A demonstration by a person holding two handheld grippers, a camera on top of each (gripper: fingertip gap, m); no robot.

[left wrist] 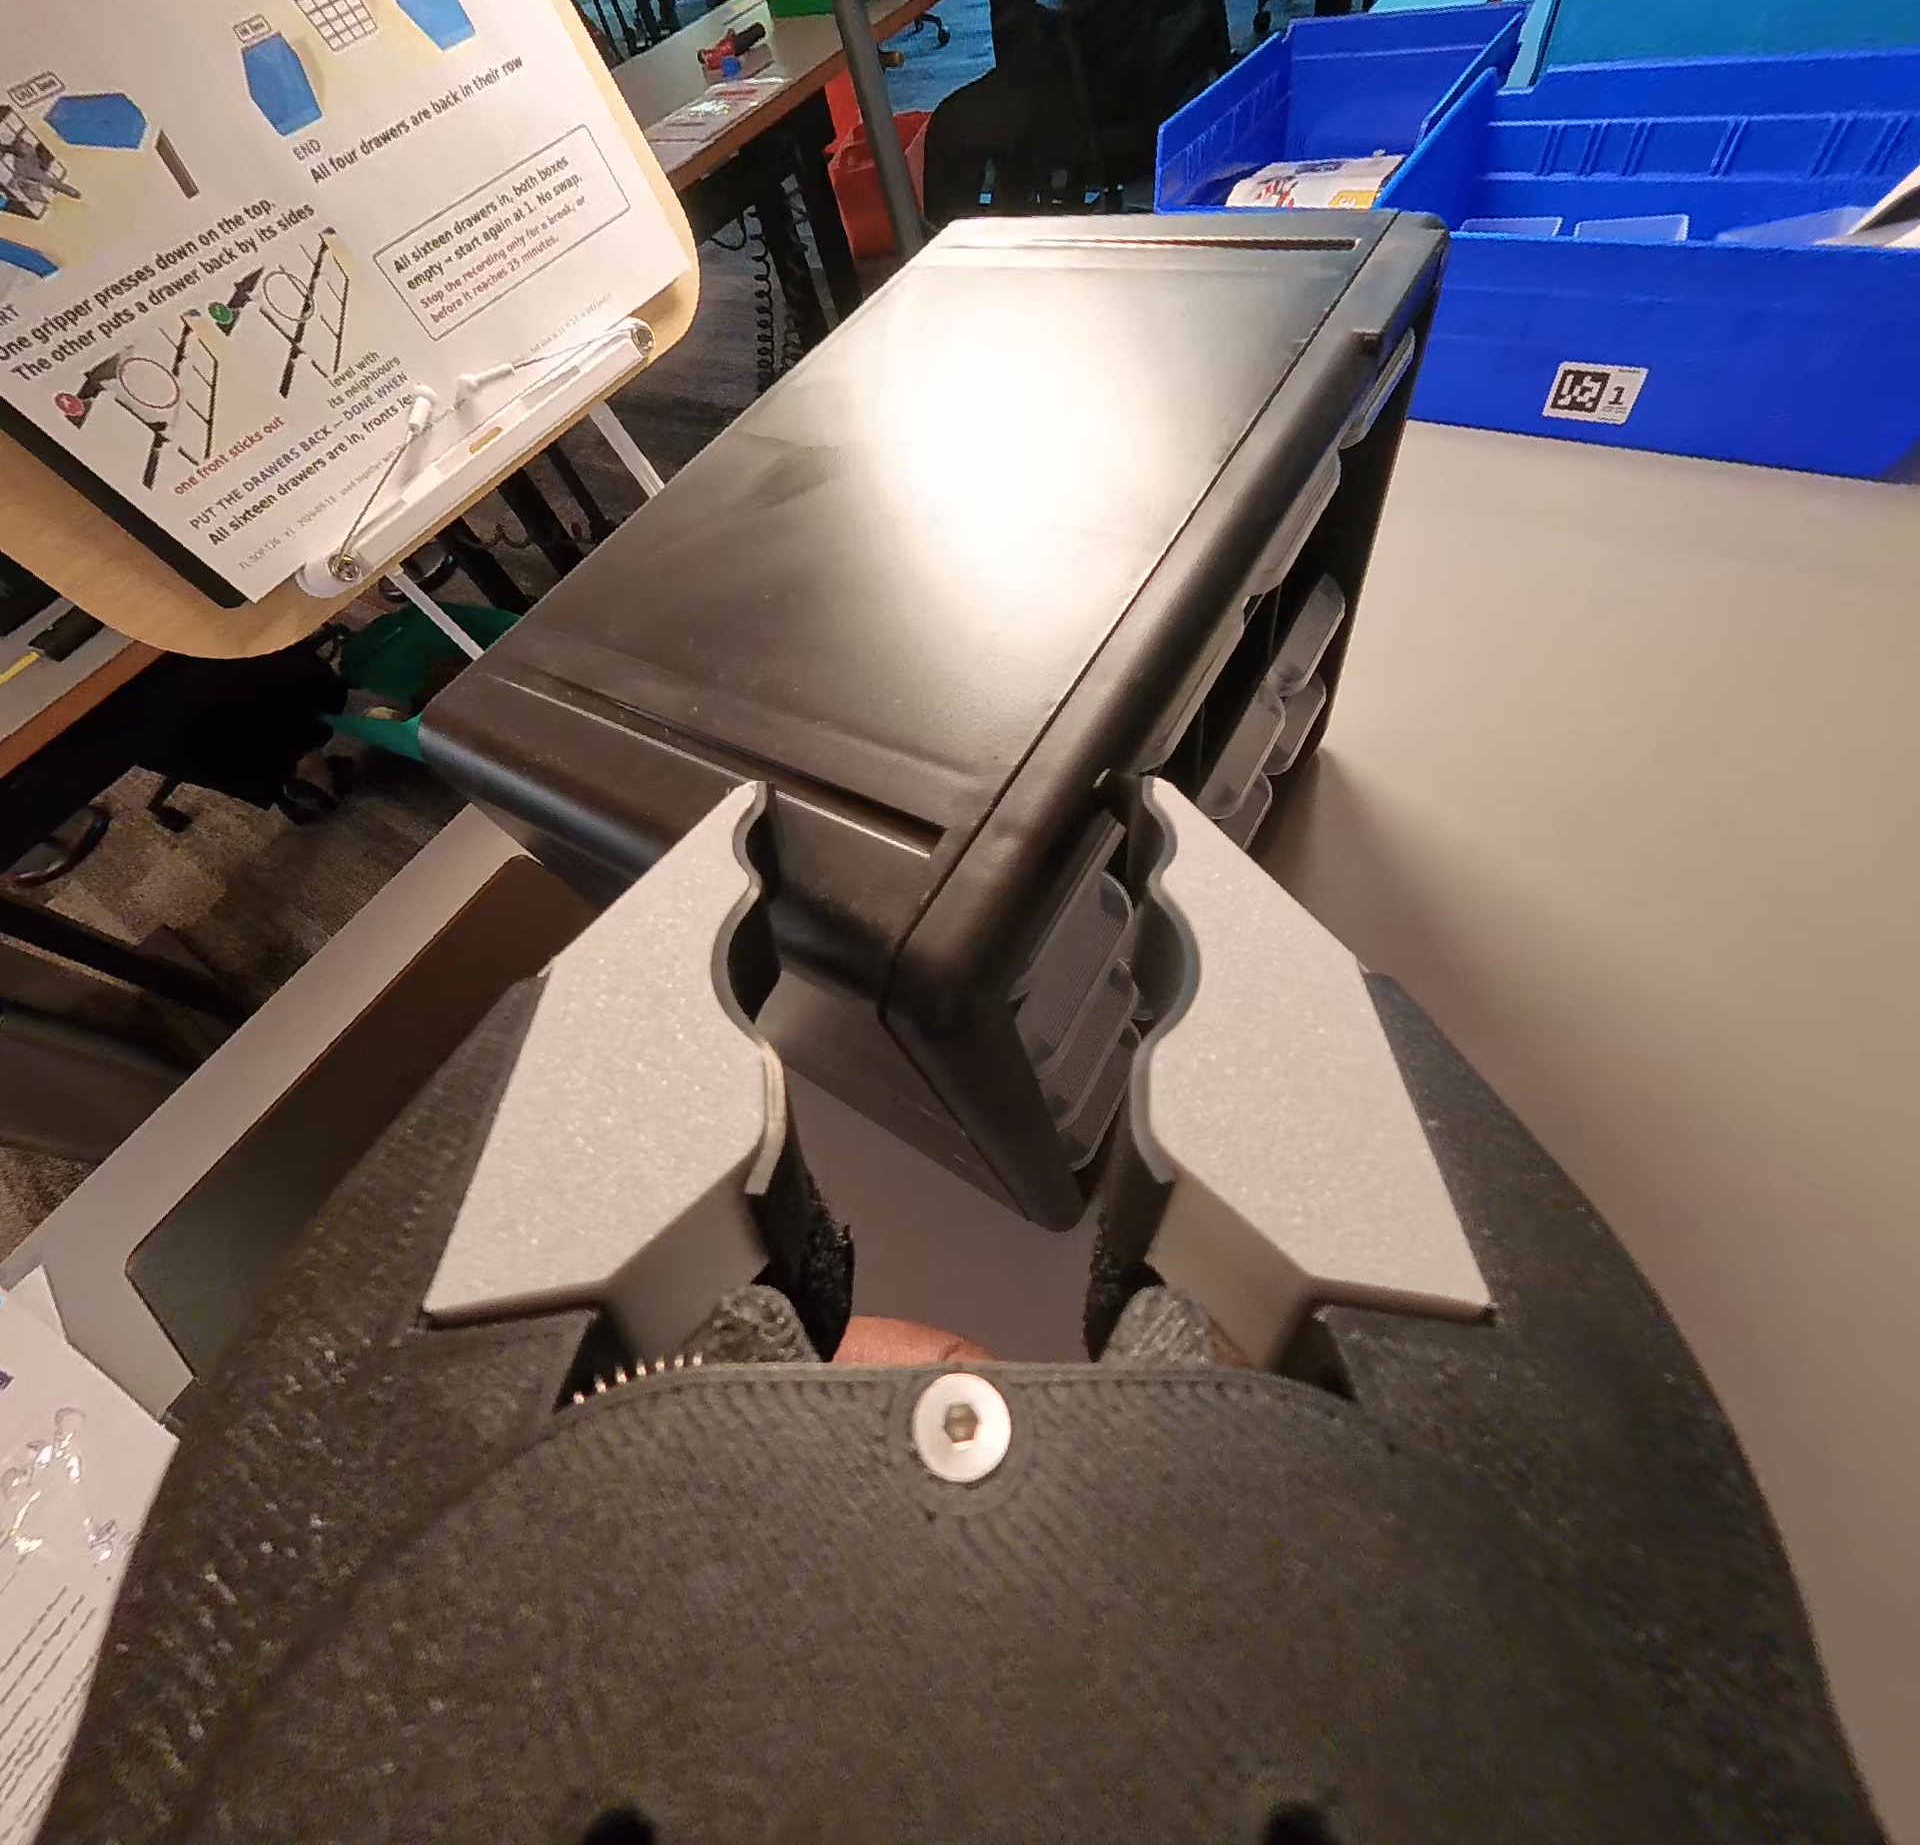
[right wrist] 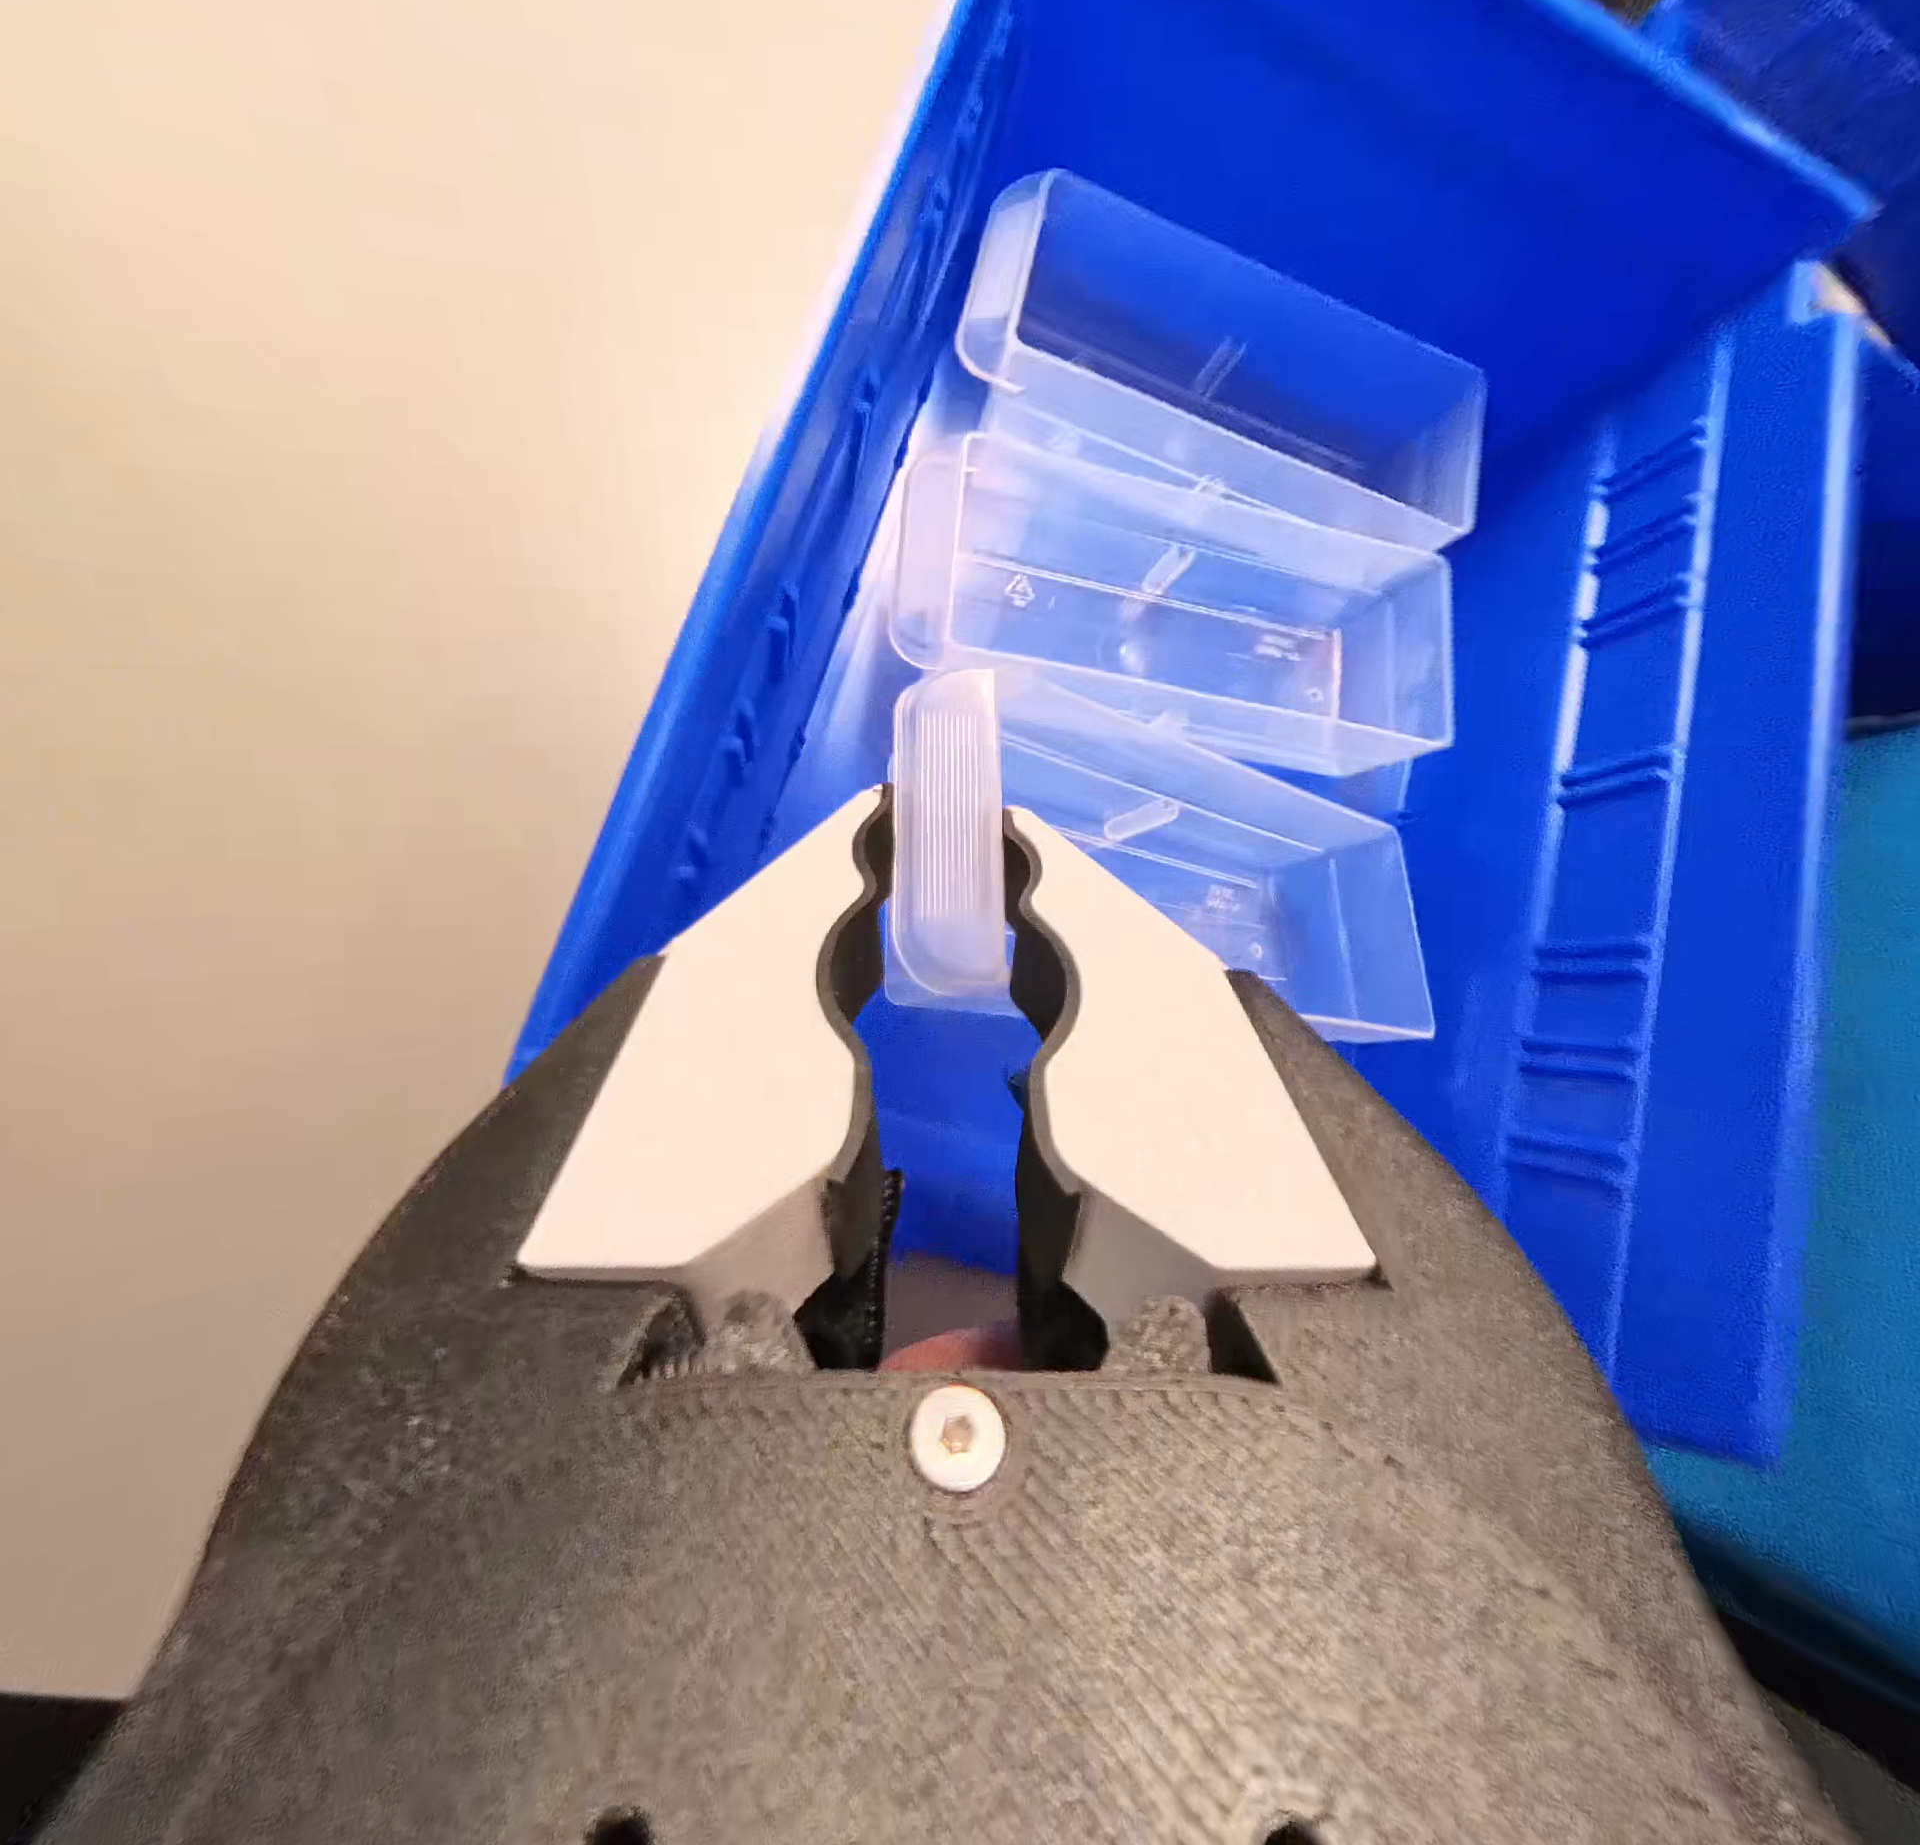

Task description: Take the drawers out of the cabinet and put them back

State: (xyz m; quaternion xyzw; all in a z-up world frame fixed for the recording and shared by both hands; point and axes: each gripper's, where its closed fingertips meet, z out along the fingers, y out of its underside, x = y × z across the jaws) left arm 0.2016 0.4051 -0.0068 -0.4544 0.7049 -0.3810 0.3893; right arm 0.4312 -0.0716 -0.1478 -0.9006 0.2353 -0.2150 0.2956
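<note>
1. Left gripper (left wrist: 954,808) spread wide, straddling the black cabinet's (left wrist: 935,507) near corner on the table (left wrist: 1662,756) (pad contact unclear).
2. Right gripper (right wrist: 945,808) clamps a clear drawer's (right wrist: 1195,891) ribbed handle inside the blue bin (right wrist: 1351,133), two more drawers (right wrist: 1195,465) beside.

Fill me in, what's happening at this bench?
A person works two handheld grippers on a small black cabinet of clear drawers. The left gripper has its jaws spread wide around the cabinet's near top corner, apparently steadying it. The right gripper holds a clear drawer by its ribbed front tab, at the blue bin, where two more drawers already lie.
</note>
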